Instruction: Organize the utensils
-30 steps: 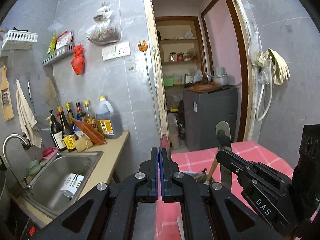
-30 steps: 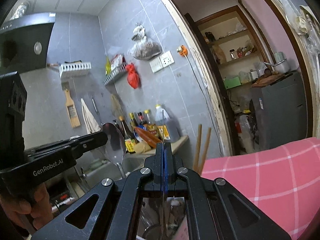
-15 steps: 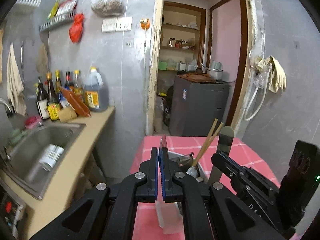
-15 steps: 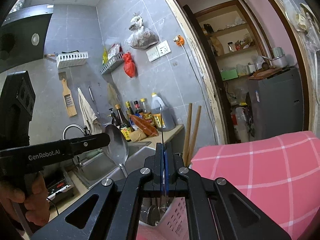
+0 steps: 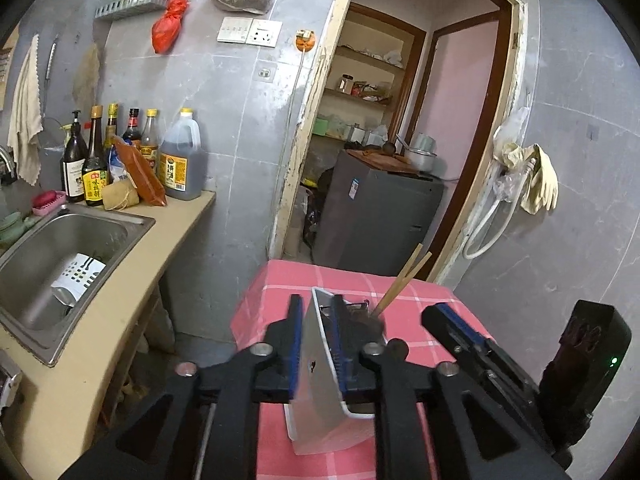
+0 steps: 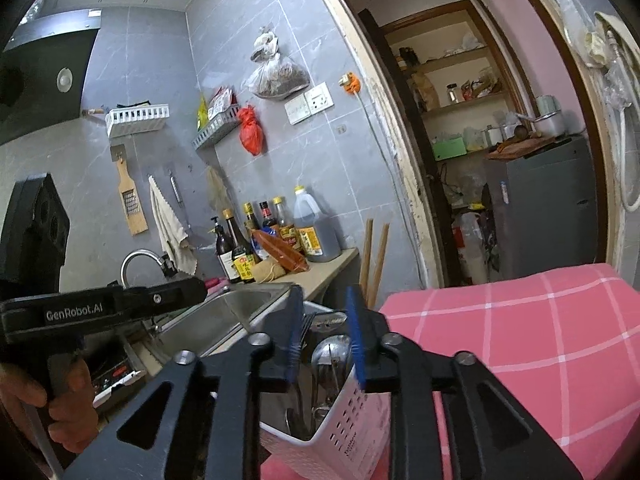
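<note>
While both pairs of jaws are being opened, nothing is being gripped: the left gripper (image 5: pixel 316 334) is straddling a broad steel blade (image 5: pixel 320 376), the right gripper (image 6: pixel 324 338) a steel spoon (image 6: pixel 332 354), both standing in the white perforated plastic utensil holder (image 6: pixel 352 420) at the pink checked tablecloth's (image 6: pixel 520 340) edge.

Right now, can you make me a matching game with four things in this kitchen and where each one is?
Things:
1. pair of wooden chopsticks
2. big brown plastic oil jug
3. red plastic bag
4. pale yellow rubber gloves

Places:
A. hanging on the grey tiled wall under the wire shelf
B. standing in the white perforated utensil holder on the pink checked tablecloth
C. hanging on the wall to the right of the doorway
D. on the beige counter beside the steel sink

Pairs: 1-B, 2-D, 3-A, 4-C
</note>
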### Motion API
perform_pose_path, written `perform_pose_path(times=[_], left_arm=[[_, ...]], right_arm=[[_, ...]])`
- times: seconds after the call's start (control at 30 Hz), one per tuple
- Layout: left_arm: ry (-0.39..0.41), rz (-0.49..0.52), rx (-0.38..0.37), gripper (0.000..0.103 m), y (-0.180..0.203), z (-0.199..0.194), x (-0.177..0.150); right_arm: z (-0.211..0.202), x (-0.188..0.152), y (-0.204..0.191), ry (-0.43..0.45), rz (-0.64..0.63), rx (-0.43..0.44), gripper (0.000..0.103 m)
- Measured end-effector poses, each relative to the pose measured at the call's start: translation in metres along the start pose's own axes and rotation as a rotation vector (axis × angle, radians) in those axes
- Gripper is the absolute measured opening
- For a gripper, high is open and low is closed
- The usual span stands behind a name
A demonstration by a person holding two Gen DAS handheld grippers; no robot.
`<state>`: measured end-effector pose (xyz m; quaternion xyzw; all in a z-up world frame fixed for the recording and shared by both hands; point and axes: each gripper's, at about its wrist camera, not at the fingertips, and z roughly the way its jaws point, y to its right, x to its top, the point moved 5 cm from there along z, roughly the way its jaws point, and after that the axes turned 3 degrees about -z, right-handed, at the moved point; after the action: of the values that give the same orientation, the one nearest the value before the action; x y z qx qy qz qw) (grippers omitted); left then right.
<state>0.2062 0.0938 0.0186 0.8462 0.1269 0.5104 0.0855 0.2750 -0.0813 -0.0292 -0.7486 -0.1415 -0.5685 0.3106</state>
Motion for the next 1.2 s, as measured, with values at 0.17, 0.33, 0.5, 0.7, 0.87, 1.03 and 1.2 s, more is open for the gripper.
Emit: perform_pose_path(times=[0.17, 0.33, 0.5, 0.7, 0.87, 1.03, 1.2], left_arm=[[0.02, -0.014, -0.002, 0.029, 0.001, -0.01, 0.002], [0.063, 0.004, 0.01, 0.057, 0.011, -0.028, 0.003], [0.106, 0.023, 0.018, 0.085, 0.024, -0.048, 0.003], [0.14, 0.042, 0.018, 0.1, 0.038, -0.068, -0.002], [0.16, 0.081, 0.029, 0.102, 0.048, -0.083, -0.013], [0.146, 0.12, 0.021, 0.102, 0.057, -0.099, -0.032], [0.158, 0.171, 0.01, 0.102, 0.063, -0.119, -0.051]], right_arm=[[-0.02, 0.017, 0.003, 0.02, -0.008, -0.065, 0.041], [-0.054, 0.035, 0.009, 0.046, -0.031, -0.148, 0.063], [-0.093, 0.051, 0.013, 0.07, -0.054, -0.236, 0.082], [-0.142, 0.065, 0.019, 0.084, -0.077, -0.356, 0.098], [-0.179, 0.072, 0.019, 0.086, -0.098, -0.461, 0.101], [-0.214, 0.069, 0.014, 0.071, -0.114, -0.533, 0.101], [-0.24, 0.056, 0.0, 0.048, -0.134, -0.572, 0.101]])
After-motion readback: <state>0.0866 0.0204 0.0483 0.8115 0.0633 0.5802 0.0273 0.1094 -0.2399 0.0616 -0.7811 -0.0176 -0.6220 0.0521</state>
